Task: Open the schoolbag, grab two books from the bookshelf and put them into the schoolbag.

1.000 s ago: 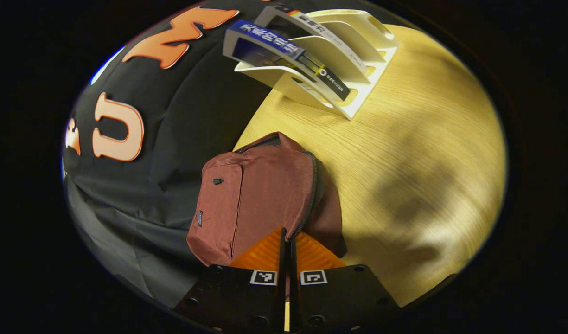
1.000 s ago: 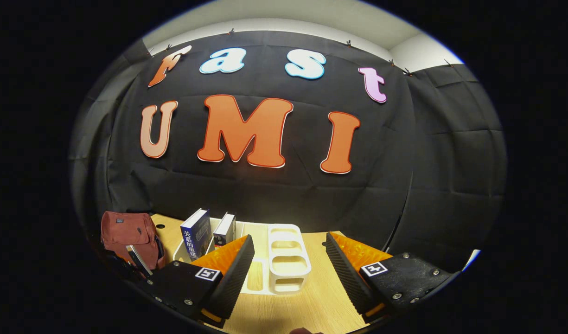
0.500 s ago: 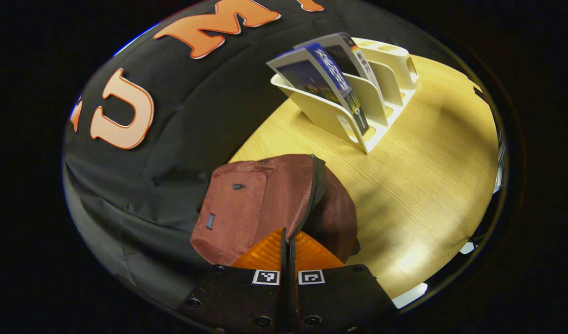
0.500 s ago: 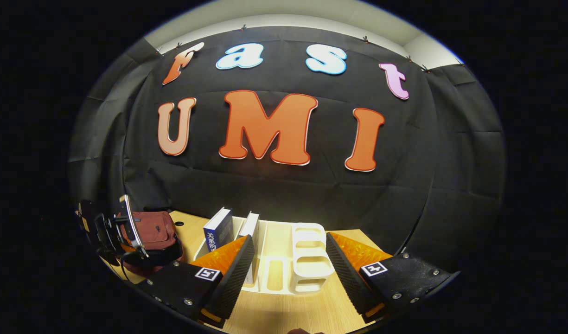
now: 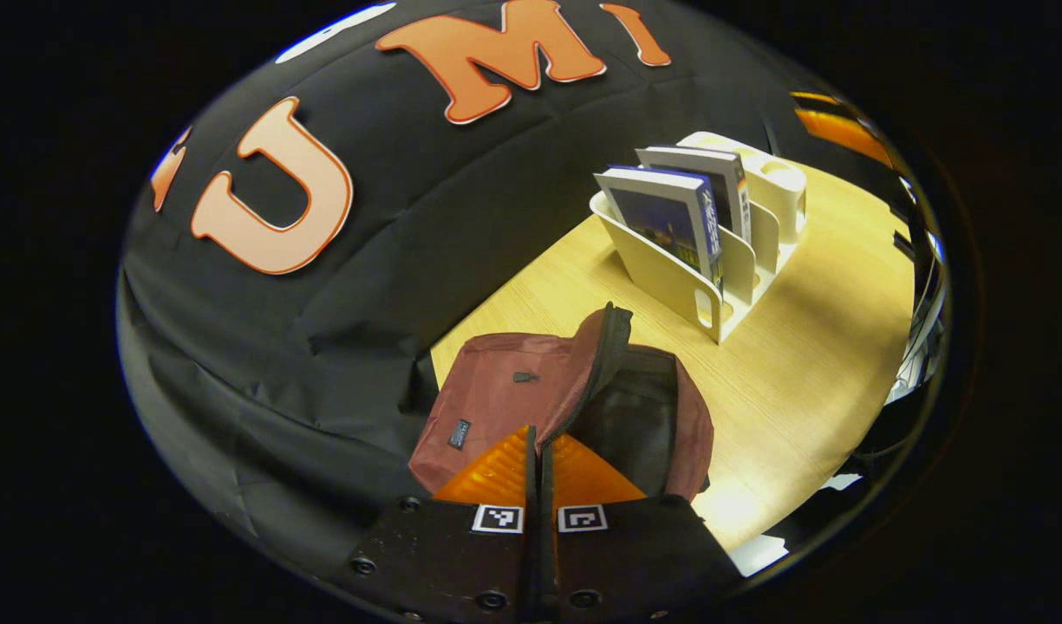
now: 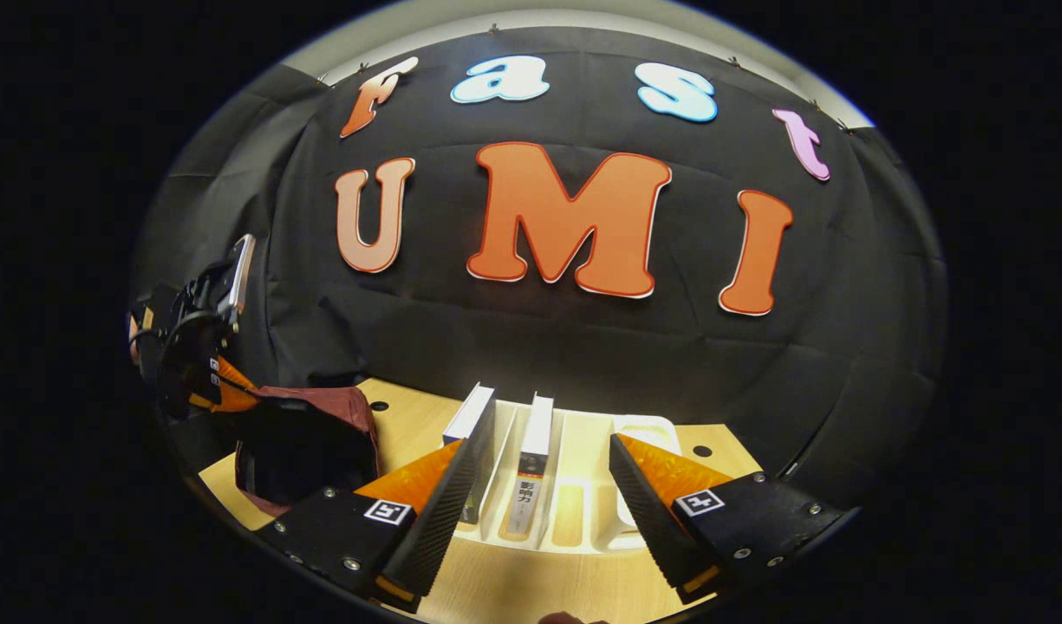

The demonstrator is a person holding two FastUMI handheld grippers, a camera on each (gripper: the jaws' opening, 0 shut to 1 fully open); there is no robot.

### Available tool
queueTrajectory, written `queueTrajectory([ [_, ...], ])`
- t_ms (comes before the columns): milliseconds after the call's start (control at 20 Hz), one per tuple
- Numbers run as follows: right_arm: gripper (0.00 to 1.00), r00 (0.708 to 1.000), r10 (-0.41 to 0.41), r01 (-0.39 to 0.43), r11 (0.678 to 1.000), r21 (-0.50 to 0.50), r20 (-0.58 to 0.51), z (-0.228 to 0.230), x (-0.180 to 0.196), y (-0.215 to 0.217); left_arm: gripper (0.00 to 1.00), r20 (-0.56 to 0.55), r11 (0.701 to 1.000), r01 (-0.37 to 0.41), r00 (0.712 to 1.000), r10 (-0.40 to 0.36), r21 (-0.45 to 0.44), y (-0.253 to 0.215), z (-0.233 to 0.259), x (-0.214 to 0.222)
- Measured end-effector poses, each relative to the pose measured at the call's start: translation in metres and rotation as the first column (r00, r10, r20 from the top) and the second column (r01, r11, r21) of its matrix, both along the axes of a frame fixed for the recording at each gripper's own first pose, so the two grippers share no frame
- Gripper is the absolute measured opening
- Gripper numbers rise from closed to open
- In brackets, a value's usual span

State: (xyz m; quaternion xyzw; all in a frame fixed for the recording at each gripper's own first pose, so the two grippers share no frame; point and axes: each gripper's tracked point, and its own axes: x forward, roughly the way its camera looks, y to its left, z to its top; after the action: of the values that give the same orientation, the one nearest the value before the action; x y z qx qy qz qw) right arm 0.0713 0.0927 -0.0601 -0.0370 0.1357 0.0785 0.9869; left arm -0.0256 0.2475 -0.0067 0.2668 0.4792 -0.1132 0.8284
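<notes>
Black cloth wall (image 6: 583, 364) behind a pale wooden table (image 5: 808, 364) — pale ceiling strip (image 6: 583, 19) above.

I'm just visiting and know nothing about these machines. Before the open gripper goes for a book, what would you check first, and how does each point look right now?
1. Dark red fabric schoolbag unzipped: ok, its dark inside shows.
2. Flap held back: ok, the left gripper is closed on the zipper edge.
3. Right gripper open for a book: ok, fingers wide apart.
4. Two books in the white plastic bookshelf: ok, the blue-covered book and the white-spined book both stand upright.
5. Right gripper lined up: ok, the white-spined book sits between its fingers.
6. Bag opening wide enough for a book: cannot tell.
</notes>
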Motion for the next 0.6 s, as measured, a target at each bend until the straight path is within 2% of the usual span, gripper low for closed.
queueTrajectory([
  [200, 0.94, 0.998, 0.032, -0.033, 0.999, -0.014, -0.05, -0.001, 0.017, 0.021, 0.01, -0.03, 0.997, -0.026, 0.999, 0.024, -0.067, 0.009, 0.012, 0.022],
  [400, 0.94, 0.992, 0.042, -0.046, 0.998, -0.032, -0.122, -0.003, 0.036, 0.038, 0.01, -0.059, 0.995, -0.006, 0.998, 0.0, -0.102, 0.01, 0.021, 0.04],
  [600, 0.94, 0.968, 0.055, -0.07, 0.996, -0.054, -0.247, -0.019, 0.061, 0.061, 0.01, -0.072, 0.993, 0.013, 0.997, -0.022, -0.118, 0.009, 0.018, 0.044],
])
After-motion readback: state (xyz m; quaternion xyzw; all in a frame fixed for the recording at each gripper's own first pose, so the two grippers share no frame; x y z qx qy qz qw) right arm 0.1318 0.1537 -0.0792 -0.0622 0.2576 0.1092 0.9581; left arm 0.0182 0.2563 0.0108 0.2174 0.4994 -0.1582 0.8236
